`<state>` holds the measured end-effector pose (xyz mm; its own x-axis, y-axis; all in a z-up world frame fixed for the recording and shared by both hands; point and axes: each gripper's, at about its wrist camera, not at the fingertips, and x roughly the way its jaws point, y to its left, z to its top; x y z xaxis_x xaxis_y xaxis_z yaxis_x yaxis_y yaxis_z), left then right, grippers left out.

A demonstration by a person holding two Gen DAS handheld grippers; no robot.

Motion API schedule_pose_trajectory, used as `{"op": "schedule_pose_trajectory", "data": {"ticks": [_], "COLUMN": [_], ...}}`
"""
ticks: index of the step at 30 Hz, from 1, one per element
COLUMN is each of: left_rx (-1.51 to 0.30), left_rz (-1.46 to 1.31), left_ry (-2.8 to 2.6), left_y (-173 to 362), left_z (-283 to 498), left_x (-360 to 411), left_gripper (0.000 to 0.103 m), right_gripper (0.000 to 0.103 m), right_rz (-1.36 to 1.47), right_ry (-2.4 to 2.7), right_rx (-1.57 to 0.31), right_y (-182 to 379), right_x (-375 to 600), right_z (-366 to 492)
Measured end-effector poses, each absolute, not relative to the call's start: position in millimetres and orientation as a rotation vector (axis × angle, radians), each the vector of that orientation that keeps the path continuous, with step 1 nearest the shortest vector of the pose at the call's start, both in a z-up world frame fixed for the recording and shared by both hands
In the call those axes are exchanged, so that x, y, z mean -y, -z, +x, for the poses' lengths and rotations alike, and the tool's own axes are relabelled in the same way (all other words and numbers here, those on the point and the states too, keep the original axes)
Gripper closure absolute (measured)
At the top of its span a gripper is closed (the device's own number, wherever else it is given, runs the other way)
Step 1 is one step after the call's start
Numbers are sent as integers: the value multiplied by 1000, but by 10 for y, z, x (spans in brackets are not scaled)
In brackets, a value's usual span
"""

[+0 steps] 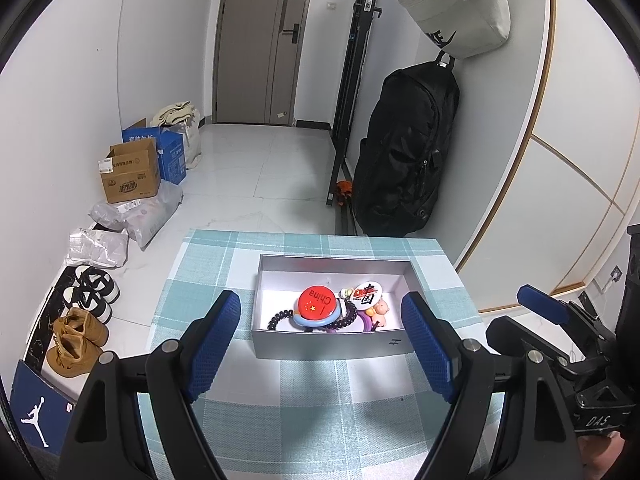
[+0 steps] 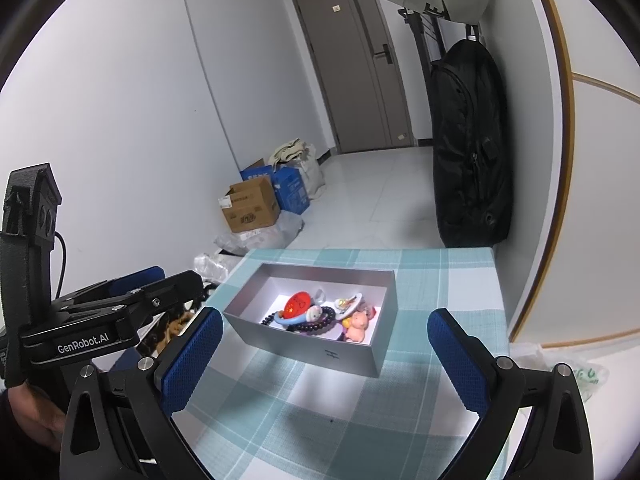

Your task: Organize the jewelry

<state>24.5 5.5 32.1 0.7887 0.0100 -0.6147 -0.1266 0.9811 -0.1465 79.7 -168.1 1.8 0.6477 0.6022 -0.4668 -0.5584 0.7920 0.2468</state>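
A grey open box (image 1: 332,345) (image 2: 308,344) sits on the checked tablecloth (image 1: 304,392) (image 2: 320,400). Inside lie a red "China" badge (image 1: 317,305) (image 2: 297,304), a white round badge (image 1: 366,293), a dark bead bracelet (image 1: 348,318) (image 2: 320,322), a black coil hair tie (image 1: 280,317) and a pink pig charm (image 1: 381,309) (image 2: 357,325). My left gripper (image 1: 320,344) is open and empty, just in front of the box. My right gripper (image 2: 324,356) is open and empty, in front of the box; it also shows at the right of the left wrist view (image 1: 560,332).
The small table ends close behind the box. A black backpack (image 1: 408,152) (image 2: 472,148) hangs on the right wall. Cardboard boxes (image 1: 130,176) (image 2: 250,204), plastic bags and shoes (image 1: 76,340) lie on the floor at the left. A door (image 1: 260,40) is at the far end.
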Motion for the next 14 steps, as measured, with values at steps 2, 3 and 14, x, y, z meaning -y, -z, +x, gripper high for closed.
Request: {"op": "schedule_pose_trajectory", "data": {"ticks": [2, 3, 14], "left_rx": [-663, -666, -645], "left_rz": [-186, -186, -183], "left_ry": [-74, -74, -50], "left_y": [-321, -320, -342], "left_z": [254, 254, 254], "left_x": [-58, -56, -35], "left_gripper": [24, 24, 24], "right_gripper": [0, 0, 0], "right_rz": [84, 84, 82], "right_ry": [-661, -660, -657], "right_rx": [-562, -563, -569], "right_y": [-17, -14, 7], "right_x": [1680, 1680, 1666], "right_z": [798, 800, 822]}}
